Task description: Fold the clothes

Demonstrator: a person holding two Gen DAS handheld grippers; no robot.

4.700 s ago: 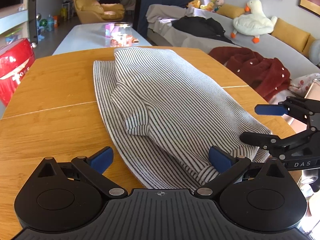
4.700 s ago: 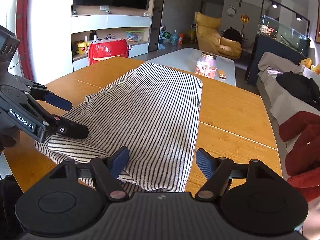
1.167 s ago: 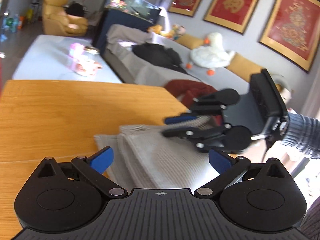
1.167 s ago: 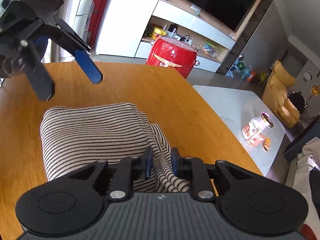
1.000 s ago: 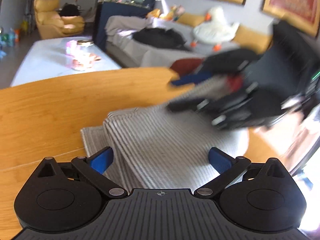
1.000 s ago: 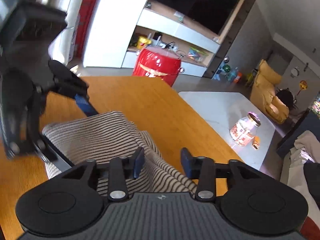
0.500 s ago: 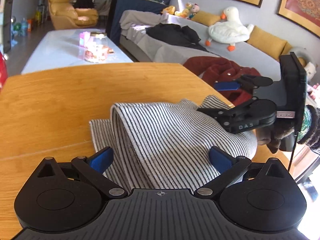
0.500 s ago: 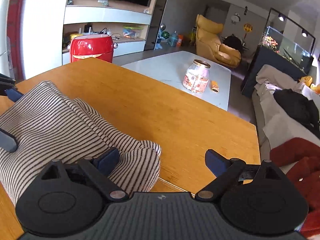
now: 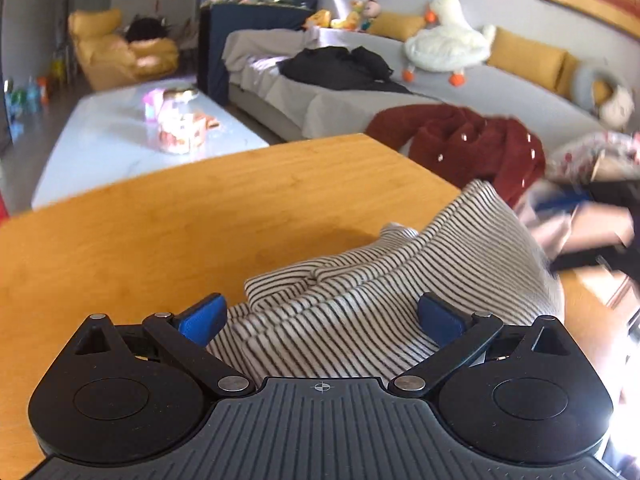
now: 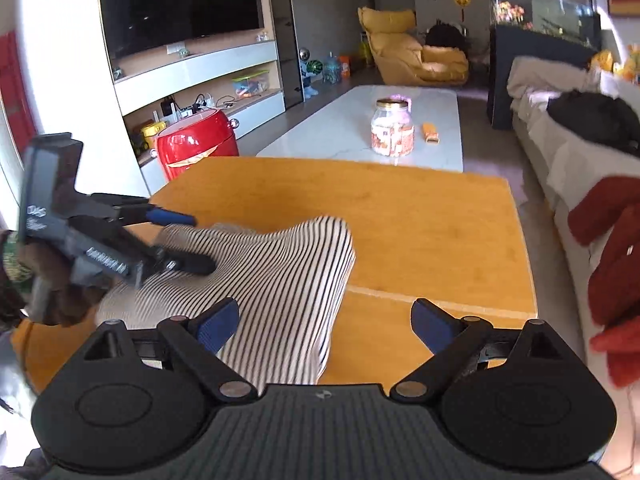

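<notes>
Left gripper: fingers spread wide, straddling the striped garment without pinching it; in the right wrist view its lower finger rests on the cloth, in my judgement to press the bundle flat.

Right gripper: fingers likewise spread, holding nothing. Its left pad lies just over the cloth's near edge; its right pad stands over bare wooden table.

The garment sits as a compact, layered bundle at the table's near side, at about 5 o'clock in the left wrist view and 8 o'clock in the right. A loose fold bulges at its left end, so the fold looks made but not yet tidy.

Count: one striped garment on the table; two grippers; one red garment and one black garment on the sofa, at 2 and 12 o'clock, possibly awaiting their turn.
</notes>
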